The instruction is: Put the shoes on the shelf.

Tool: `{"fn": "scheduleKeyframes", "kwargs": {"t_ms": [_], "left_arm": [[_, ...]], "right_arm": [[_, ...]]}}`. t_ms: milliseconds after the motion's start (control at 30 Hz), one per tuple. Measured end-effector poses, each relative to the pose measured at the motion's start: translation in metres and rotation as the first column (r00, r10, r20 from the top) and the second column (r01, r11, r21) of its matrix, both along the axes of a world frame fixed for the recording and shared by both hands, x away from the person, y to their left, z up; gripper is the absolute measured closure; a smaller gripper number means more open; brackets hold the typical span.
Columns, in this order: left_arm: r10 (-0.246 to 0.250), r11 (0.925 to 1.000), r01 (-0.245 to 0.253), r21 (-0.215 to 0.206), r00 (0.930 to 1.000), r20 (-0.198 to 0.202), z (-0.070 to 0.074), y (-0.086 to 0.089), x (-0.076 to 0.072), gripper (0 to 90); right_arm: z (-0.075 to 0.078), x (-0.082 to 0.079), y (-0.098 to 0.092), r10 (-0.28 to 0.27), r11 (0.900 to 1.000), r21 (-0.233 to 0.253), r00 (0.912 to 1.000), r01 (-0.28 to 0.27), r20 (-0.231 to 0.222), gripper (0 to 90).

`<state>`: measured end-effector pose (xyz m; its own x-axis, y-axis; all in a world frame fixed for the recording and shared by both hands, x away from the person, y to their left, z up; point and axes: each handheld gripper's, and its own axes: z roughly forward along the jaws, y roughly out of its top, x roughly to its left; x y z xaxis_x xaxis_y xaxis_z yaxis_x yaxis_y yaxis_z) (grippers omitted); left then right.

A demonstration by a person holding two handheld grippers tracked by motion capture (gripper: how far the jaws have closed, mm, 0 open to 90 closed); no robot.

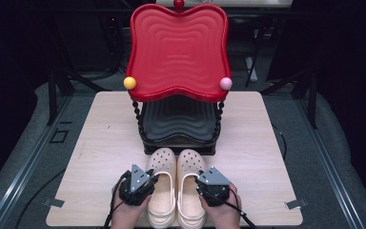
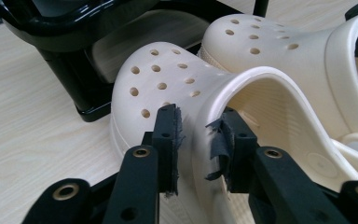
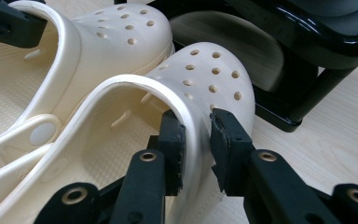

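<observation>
Two cream clogs lie side by side at the table's front, toes toward a tiered rack. My left gripper (image 1: 151,182) (image 2: 199,140) has its jaws astride the outer side wall of the left clog (image 1: 163,162) (image 2: 168,79), pads pressed on it. In the same way, my right gripper (image 1: 201,183) (image 3: 197,140) grips the outer wall of the right clog (image 1: 191,162) (image 3: 209,70), one pad inside and one outside. Both clogs rest on the wooden table (image 1: 105,143). Each gripper view also takes in the other clog (image 2: 270,42) (image 3: 121,32).
Directly behind the clogs stands the rack, with a red wavy top tray (image 1: 177,47) and a black lower tray (image 1: 178,119). Its black base (image 2: 70,79) (image 3: 284,107) is close to the toes. Bare tabletop lies to either side, and floor with dark stands surrounds the table.
</observation>
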<state>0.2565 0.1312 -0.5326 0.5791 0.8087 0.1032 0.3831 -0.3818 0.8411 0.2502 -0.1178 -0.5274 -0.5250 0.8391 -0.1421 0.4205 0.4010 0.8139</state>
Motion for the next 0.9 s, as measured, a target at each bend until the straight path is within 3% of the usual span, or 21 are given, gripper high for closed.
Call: {"fn": "scheduleKeyframes", "kwargs": {"t_ms": [233,533,900], "left_arm": [[-0.001,1.0000,0.001,-0.006,1.0000,-0.004,0.000,0.002,-0.007,74.6],[0.000,0.9997,0.000,-0.023,0.9999,-0.012,0.002,0.003,-0.009,76.8],[0.035,0.9990,-0.035,-0.030,0.9993,0.013,0.015,0.018,-0.015,81.2]], "right_arm": [[0.001,-0.002,0.002,-0.013,1.000,-0.008,0.9999,0.013,-0.010,75.6],[0.003,-0.005,0.001,-0.019,1.000,0.021,0.9994,0.020,-0.030,77.2],[0.013,-0.009,-0.011,-0.044,0.999,0.031,0.9990,0.044,0.002,83.1]]}}
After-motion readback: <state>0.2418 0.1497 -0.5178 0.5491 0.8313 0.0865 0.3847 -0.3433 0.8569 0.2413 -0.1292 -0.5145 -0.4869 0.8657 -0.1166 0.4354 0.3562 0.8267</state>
